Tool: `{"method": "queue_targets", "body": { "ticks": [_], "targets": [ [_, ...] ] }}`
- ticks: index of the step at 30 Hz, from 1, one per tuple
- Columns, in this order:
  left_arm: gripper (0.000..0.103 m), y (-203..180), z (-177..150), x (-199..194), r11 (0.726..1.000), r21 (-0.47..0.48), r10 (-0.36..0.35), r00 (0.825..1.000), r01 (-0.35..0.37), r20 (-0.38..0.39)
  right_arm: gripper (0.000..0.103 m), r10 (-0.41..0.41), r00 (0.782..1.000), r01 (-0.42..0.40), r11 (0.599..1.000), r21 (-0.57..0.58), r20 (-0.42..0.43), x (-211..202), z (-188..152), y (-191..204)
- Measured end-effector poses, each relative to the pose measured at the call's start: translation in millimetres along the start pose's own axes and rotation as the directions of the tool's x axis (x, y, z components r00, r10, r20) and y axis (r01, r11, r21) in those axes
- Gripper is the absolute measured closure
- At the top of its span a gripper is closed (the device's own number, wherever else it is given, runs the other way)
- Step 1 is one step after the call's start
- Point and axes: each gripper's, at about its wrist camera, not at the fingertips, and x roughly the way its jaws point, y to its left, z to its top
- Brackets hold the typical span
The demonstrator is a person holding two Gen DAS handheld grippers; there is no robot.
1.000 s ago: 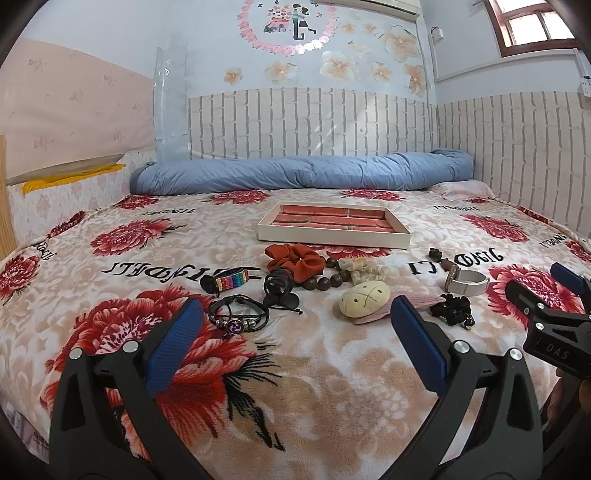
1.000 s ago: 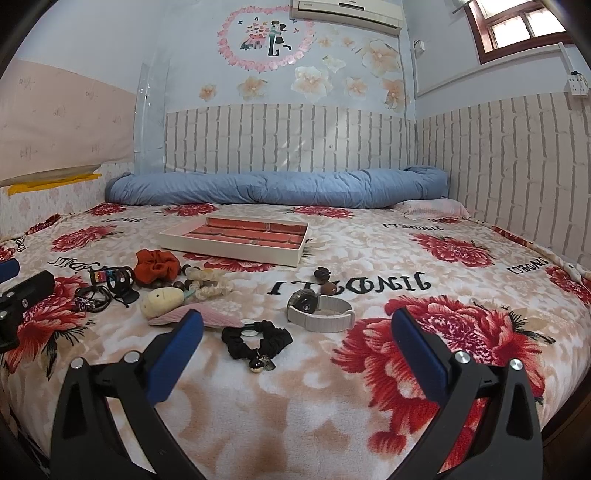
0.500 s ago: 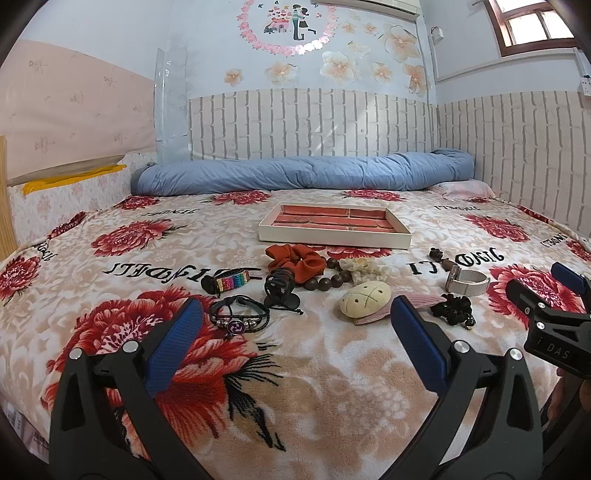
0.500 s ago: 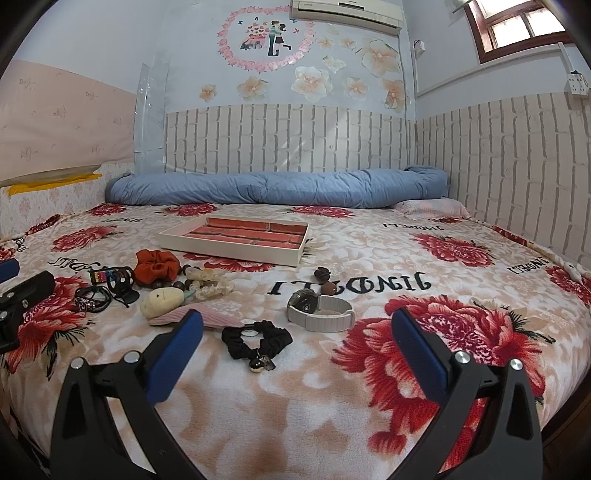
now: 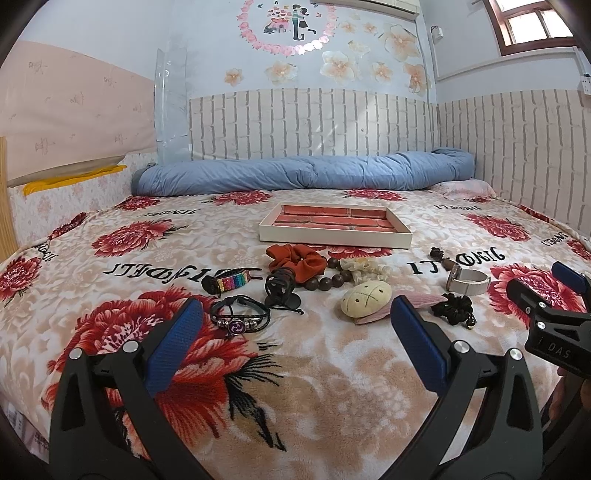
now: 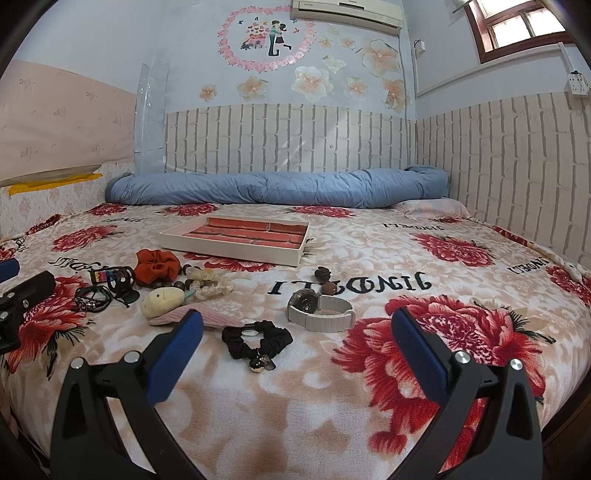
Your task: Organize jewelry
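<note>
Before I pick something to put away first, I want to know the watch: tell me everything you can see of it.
The watch has a round, dark metallic case and a whitish strap that looks woven or mesh-like, closed into a loop. It lies on its side on the flowered blanket, the case at the loop's left end. Two brown beads sit just behind it, apparently apart. The black scrunchie lies in front to its left, not touching. Neither claw touches it.

Floral fleece blanket (image 5: 295,369) with red blooms covering the bed; rolled blue quilt (image 5: 303,177) along its far edge; pale brick-pattern wall panel (image 6: 288,136) behind; white air conditioner (image 6: 347,13) above; wood-framed window (image 6: 517,29) far right.
</note>
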Motion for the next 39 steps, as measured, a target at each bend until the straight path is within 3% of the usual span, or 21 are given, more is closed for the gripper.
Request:
{"method": "queue_targets", "body": {
  "ticks": [26,39],
  "targets": [
    [0.005,0.4,1.5,-1.3,1.0,0.007,0.004,1.0,-0.004,0.003,0.004,-0.001,1.0,0.001,1.0,-0.001,0.004,-1.1,-0.1,-0.4],
    [0.005,3.1,4.5,13.2,1.0,0.009,0.0,0.998,0.001,-0.057,0.004,-0.012,0.999,0.012,1.0,0.0,-0.038,17.7,1.0,-1.2]
  ]
}}
